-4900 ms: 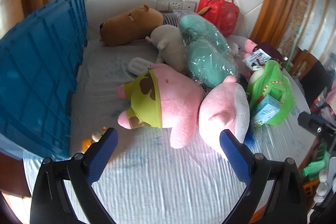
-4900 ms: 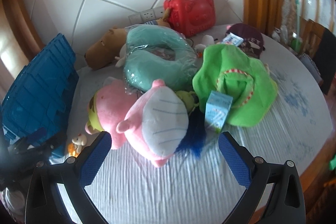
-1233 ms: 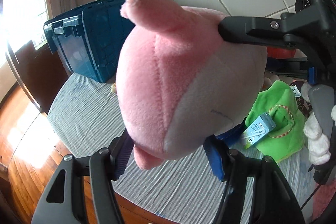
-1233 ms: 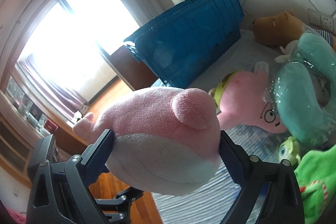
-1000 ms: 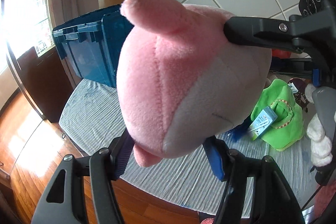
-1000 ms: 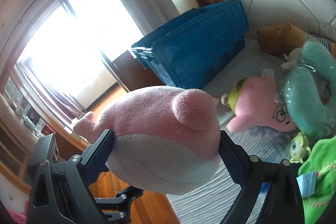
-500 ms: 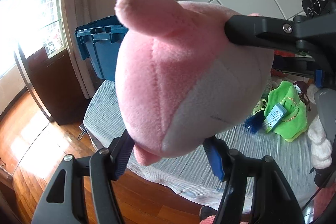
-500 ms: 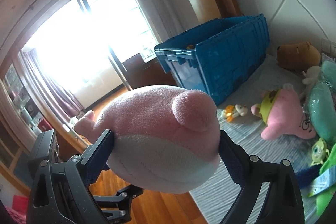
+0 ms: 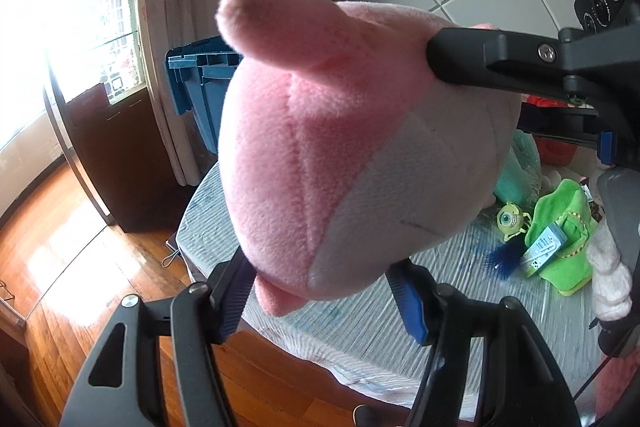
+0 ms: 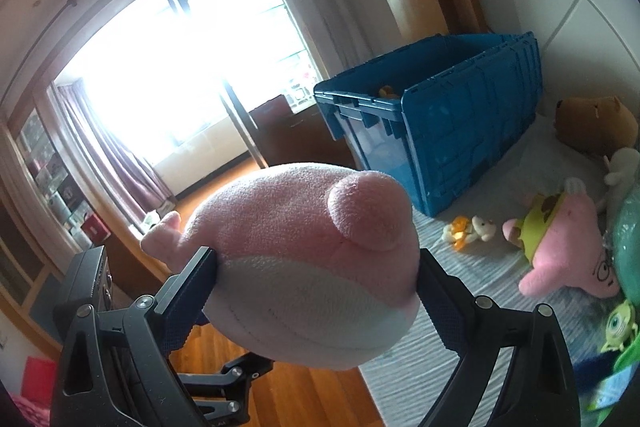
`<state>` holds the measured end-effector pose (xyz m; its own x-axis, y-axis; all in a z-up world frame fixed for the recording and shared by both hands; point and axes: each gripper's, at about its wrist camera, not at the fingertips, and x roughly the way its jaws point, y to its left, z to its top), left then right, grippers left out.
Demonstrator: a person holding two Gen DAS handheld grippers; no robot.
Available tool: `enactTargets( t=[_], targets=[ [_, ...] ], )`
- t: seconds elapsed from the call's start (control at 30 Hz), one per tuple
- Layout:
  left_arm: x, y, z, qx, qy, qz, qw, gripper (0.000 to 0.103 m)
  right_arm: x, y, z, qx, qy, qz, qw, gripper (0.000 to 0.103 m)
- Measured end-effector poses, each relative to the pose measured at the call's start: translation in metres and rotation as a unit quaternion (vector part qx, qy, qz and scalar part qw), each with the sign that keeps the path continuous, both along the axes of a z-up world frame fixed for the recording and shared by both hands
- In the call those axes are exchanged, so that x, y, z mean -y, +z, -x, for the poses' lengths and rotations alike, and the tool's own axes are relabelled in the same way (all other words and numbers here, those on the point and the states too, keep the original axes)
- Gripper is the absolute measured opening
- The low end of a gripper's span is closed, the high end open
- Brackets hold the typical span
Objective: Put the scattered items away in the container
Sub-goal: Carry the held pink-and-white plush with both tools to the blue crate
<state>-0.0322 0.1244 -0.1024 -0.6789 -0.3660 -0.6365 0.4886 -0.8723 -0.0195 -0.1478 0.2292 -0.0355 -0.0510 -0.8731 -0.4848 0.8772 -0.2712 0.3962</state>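
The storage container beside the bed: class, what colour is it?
Blue. The container shows best in the right wrist view, standing open behind the held pink plush.

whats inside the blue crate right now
Over the blue crate's rim, the right wrist view shows only a small yellow-orange bit poking up inside. The crate's walls hide the rest; the left wrist view shows just its corner.

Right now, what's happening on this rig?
Both handheld grippers are clamped on one big pink-and-white plush: the left gripper from below, the right gripper across its sides. It is held in the air, off the striped table. The open blue crate stands at the table's far end, a toy already inside. Other plush toys lie on the table, unsorted.
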Motion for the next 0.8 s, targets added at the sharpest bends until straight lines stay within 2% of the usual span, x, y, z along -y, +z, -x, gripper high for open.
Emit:
enactTargets(
  t=[0.3,0.5,0.67,0.8],
  targets=[
    [0.023,-0.003,0.012,0.0,0.039,-0.001,0.9993,0.062,0.035,-0.001,0.024,0.002,0.041,0.002,0.999,0.096],
    [0.05,-0.007,0.004,0.0,0.054,-0.01,0.9985,0.062,0.066,-0.005,0.021,0.003,0.061,-0.009,0.998,0.096],
    [0.085,-0.006,-0.008,-0.001,0.049,-0.008,0.9987,0.062,0.098,-0.004,0.009,-0.002,0.063,-0.01,0.998,0.096],
    [0.121,-0.001,-0.019,0.001,0.027,0.002,0.9996,0.062,0.129,-0.004,-0.004,-0.002,0.044,-0.004,0.999,0.096]
  ],
)
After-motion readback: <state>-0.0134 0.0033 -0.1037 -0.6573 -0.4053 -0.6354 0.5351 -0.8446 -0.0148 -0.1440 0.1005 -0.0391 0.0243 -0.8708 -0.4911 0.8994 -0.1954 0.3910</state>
